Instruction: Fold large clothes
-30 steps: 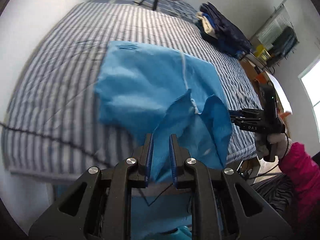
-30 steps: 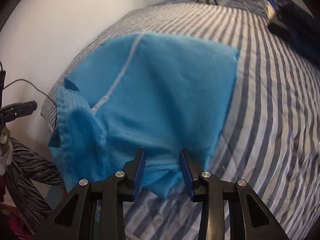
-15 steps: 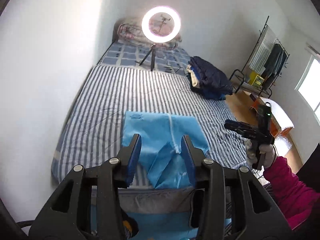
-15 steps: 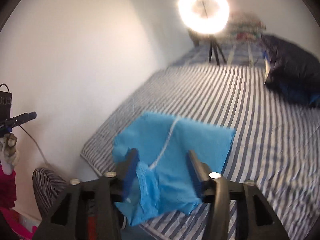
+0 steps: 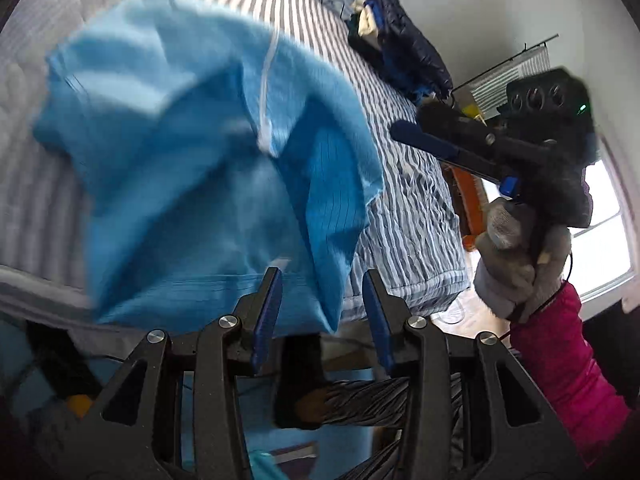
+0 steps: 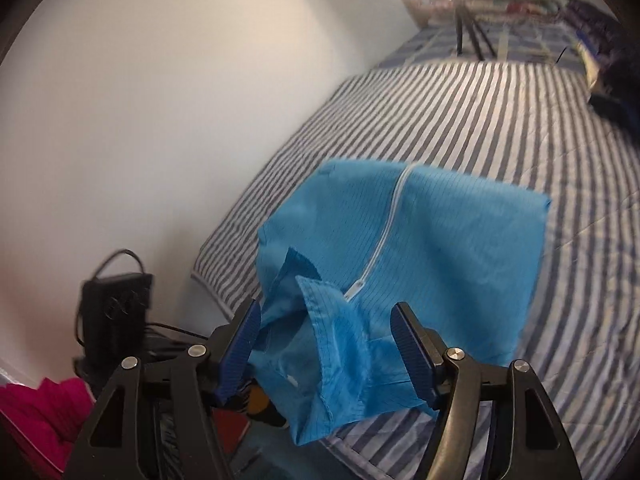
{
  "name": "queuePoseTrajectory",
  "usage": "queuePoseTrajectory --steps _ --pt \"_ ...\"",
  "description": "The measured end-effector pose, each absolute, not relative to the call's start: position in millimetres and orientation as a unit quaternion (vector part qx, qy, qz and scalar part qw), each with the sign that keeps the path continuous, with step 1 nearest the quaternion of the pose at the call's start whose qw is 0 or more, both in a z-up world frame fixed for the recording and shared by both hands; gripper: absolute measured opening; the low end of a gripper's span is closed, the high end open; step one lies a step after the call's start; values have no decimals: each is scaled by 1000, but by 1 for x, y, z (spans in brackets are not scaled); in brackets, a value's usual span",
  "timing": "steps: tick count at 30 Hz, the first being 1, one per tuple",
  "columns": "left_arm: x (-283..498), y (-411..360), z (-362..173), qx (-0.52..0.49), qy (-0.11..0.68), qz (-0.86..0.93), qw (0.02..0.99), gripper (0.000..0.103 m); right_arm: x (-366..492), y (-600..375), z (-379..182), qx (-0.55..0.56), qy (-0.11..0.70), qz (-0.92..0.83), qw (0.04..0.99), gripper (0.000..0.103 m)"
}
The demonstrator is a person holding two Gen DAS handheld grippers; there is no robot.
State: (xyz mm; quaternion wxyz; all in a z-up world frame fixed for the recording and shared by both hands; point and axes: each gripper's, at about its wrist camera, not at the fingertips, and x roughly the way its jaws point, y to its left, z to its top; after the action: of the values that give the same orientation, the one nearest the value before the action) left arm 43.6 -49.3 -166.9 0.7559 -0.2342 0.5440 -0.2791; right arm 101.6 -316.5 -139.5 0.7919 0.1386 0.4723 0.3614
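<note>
Now the garment (image 6: 440,248) is lying folded at the bed's (image 6: 520,120) near edge, collar at 6 o'clock; both claws, left (image 5: 320,304) and right (image 6: 326,344), having just opened, are gripping nothing, so this fold seems finished.

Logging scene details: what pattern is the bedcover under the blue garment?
The bedcover has grey and white stripes, clearest in the right wrist view.
</note>
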Motion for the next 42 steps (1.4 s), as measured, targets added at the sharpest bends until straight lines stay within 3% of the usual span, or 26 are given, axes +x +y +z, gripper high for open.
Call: queuePoseTrajectory --steps 9,10,12,15,18,21,22,23,24,33,42 --pt "53 -63 -194 -237 550 -277 751 42 119 -276 -187 82 538 343 766 69" --pt "52 -67 -198 -231 553 -278 750 42 123 -276 -193 87 546 333 764 66" --pt "51 -74 -204 -229 556 -280 749 42 131 -283 -208 129 568 333 742 33" --pt "51 -72 -202 -249 544 -285 749 42 135 -303 -227 219 580 346 704 19" --pt "56 -67 -201 -264 535 -286 750 42 135 -322 -240 297 569 363 675 13" --pt "61 -74 -212 -268 541 -289 742 42 133 -336 -251 359 550 380 652 11" --pt "60 -77 -214 -270 541 -292 741 30 132 -337 -252 362 546 385 650 11" --pt "59 -82 -215 -266 541 -294 742 6 131 -337 -253 362 545 388 649 11" --pt "55 -82 -216 -259 541 -296 743 2 130 -337 -254 364 544 391 647 11" --pt "51 -93 -211 -220 526 -294 767 0 141 -359 -250 410 528 389 634 12" --pt "39 -99 -202 -195 533 -311 762 0 135 -354 -199 176 515 275 793 13"
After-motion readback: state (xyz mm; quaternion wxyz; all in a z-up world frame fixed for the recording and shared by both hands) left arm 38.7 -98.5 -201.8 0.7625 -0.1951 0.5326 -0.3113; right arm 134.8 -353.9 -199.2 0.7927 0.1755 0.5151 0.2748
